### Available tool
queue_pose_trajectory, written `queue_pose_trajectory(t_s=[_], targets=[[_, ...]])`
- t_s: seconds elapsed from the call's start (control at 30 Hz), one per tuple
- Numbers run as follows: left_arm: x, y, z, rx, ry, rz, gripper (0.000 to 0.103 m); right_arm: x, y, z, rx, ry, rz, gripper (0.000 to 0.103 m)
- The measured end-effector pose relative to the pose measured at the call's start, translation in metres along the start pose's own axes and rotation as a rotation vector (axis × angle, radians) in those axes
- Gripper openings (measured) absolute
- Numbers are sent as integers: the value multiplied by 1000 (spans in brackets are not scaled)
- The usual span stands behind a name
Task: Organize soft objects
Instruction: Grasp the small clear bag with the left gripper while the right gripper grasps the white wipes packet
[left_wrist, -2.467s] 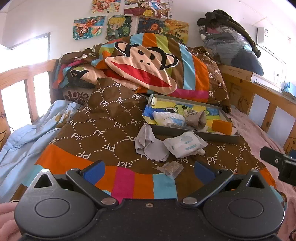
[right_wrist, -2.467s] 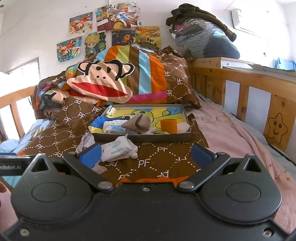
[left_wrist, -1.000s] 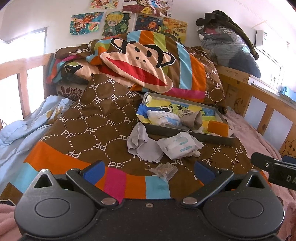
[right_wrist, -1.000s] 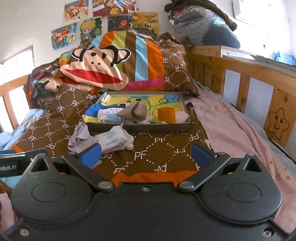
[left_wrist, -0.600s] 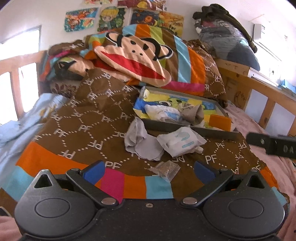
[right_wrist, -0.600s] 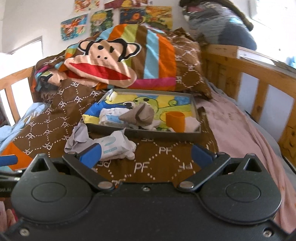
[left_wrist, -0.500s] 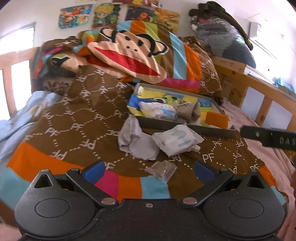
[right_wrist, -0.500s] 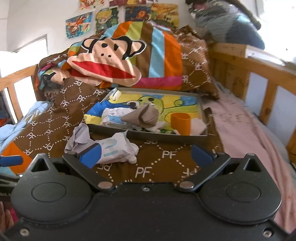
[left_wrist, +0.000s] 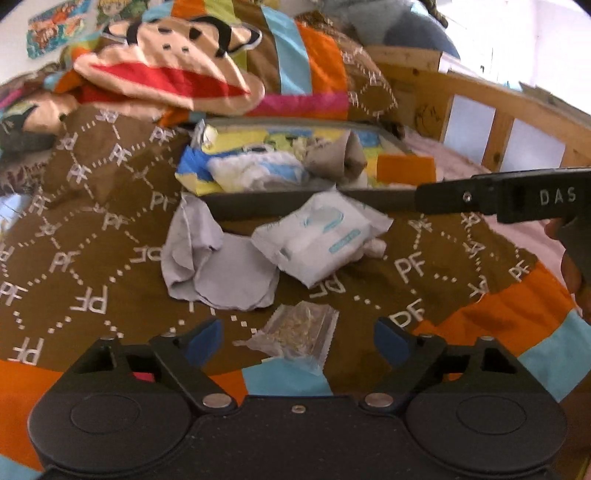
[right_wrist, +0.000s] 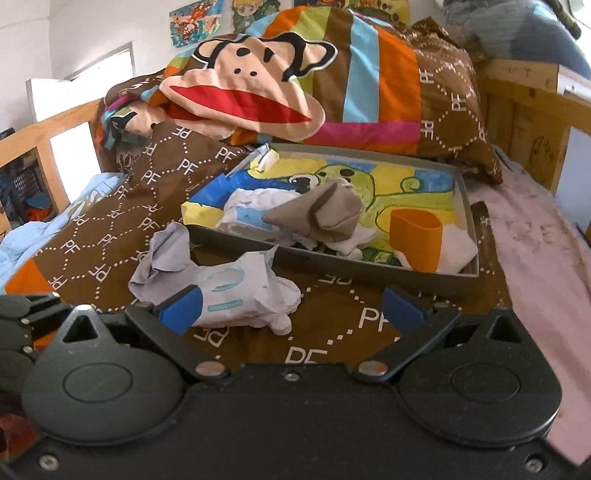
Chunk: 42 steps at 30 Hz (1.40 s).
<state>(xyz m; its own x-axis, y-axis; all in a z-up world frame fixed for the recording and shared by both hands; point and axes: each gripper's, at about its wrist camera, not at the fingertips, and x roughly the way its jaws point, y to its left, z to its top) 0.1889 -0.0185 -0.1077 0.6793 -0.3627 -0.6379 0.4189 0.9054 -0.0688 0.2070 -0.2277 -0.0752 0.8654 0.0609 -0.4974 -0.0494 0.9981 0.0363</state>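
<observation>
While the left tongs (left_wrist: 291, 341) hover low over the quilt (left_wrist: 92, 236), their jaws are closing in from wide, with a small clear packet (left_wrist: 295, 338) lying between the blue tips, not yet pressed. That packet looks light, thin and crinkly, holding pale grains; its film is likely slippery, so the flat sealed edge on its right side seems the surest place to pinch.

Just beyond it lies a grey cloth (left_wrist: 218, 266), limp and crumpled, which should fold under any grip and is best taken at a raised fold. Touching the cloth on its right is a white wipes pack (left_wrist: 321, 240), soft and squashy, probably the heaviest of the three, so a hold across its middle would suit.

Farther off, the grey tray (right_wrist: 373, 264) rests on the quilt, just behind the pack. Inside it lie a white-and-blue pack (right_wrist: 251, 214), a brown sock (right_wrist: 317, 216), an orange cup (right_wrist: 415, 242) and a white cloth (right_wrist: 456, 254) at the right corner.

The right tongs (right_wrist: 291, 308) stand wide and hold nothing, with the wipes pack near their left tip. From the left view, they reach in from the right in front of the tray.

Beyond the tray, a monkey pillow (right_wrist: 258, 88) leans on the bedding, and a wooden rail (left_wrist: 491, 107) runs along the bed's right side.
</observation>
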Motion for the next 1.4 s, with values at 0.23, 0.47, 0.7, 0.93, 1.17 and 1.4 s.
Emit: queue_pose_trajectory(t_s=[0.23, 0.47, 0.7, 0.93, 1.17, 1.4], targets=[[20, 4, 0, -17, 72, 25, 56, 28, -3, -8, 4, 25, 45, 103], [17, 21, 6, -122, 54, 97, 34, 53, 6, -7, -26, 29, 75, 103], [6, 36, 12, -227, -11, 156, 20, 76, 16, 0, -58, 29, 110, 102], [5, 42, 14, -268, -21, 187, 19, 100, 28, 1, -106, 45, 148, 85], [4, 43, 12, -285, -30, 196, 19, 113, 37, -4, -140, 69, 179, 67], [5, 40, 11, -260, -33, 196, 19, 108, 45, -10, -186, 78, 185, 28]])
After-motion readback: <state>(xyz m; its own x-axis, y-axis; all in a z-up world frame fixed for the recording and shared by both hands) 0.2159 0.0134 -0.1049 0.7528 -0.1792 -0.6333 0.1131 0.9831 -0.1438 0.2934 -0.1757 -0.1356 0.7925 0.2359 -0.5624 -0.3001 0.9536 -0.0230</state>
